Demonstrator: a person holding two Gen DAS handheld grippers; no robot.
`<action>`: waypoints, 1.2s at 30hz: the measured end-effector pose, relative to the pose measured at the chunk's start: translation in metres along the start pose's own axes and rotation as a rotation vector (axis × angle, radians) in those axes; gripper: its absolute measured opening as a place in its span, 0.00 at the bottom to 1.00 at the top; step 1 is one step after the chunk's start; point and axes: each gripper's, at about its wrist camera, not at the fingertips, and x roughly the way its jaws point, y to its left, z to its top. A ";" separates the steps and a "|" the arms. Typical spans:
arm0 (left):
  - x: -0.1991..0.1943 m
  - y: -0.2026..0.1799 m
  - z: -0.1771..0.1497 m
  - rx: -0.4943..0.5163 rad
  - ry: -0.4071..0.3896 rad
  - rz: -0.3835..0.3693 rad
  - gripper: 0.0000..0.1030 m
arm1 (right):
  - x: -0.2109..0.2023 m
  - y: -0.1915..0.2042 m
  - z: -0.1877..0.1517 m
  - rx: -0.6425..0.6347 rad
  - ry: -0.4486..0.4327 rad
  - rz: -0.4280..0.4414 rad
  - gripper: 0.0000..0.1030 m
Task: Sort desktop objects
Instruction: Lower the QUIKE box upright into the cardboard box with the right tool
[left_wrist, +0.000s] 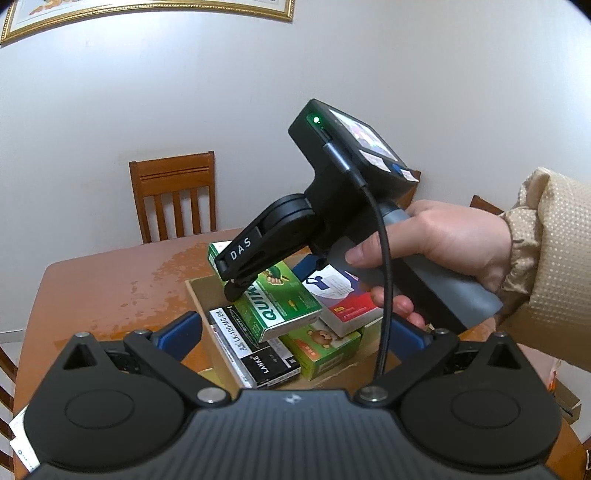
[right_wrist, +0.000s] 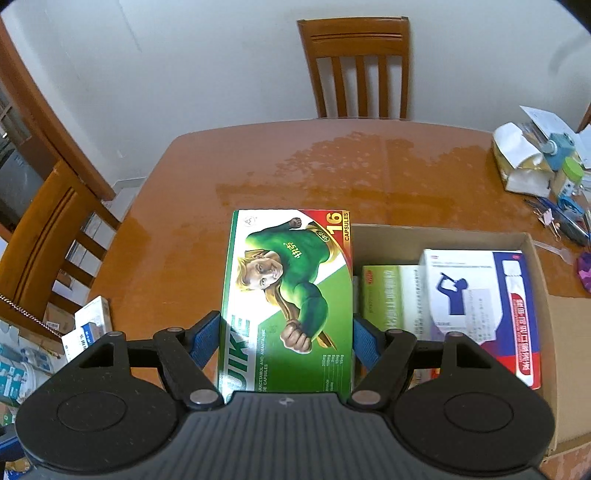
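Left wrist view: left gripper (left_wrist: 291, 338) jaws spread wide, nothing between them, hovering over the near end of the cardboard box (left_wrist: 197, 295). Black LANKE box (left_wrist: 255, 354) lies along the carton's left wall, at 12 o'clock from the left gripper. Just right of it, a green box with a bear print (left_wrist: 323, 349). Above those, the green QUIKE capsule box (left_wrist: 280, 299) sits tilted on top of the pile, with the right gripper (left_wrist: 236, 273) closed on its far end, coming in from 2 o'clock. White-and-red medicine box (left_wrist: 343, 299) lies at 3 o'clock from the capsule box, partly behind the right hand (left_wrist: 450, 243) on the grey handle. Black cable (left_wrist: 384, 288) hangs from the right unit down across the carton.

Right wrist view: wooden chair (right_wrist: 48, 236) at 9 o'clock, small white boxes (right_wrist: 88, 328) at the bench (right_wrist: 184, 221) edge near it. Centre: capsule box clamped between both blue pads (right_wrist: 205, 338), held flat, its far end over the carton's left wall. Second chair (right_wrist: 358, 66) at 12 o'clock. Inside the carton, right of the capsule box: a pale green box (right_wrist: 384, 299), then the white-and-red one. Clutter of paper bag, bottle and pens (right_wrist: 546, 173) at 2 o'clock on the bench, well apart from the carton.
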 end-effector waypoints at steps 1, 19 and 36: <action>-0.002 0.006 -0.003 0.000 0.002 0.000 1.00 | 0.001 -0.003 -0.001 0.003 0.003 0.000 0.76; 0.020 0.003 0.009 0.017 0.050 -0.038 1.00 | 0.014 -0.021 -0.003 0.021 0.047 0.010 0.76; 0.034 0.007 0.005 0.012 0.072 -0.063 1.00 | 0.034 -0.027 0.003 0.045 0.091 0.027 0.76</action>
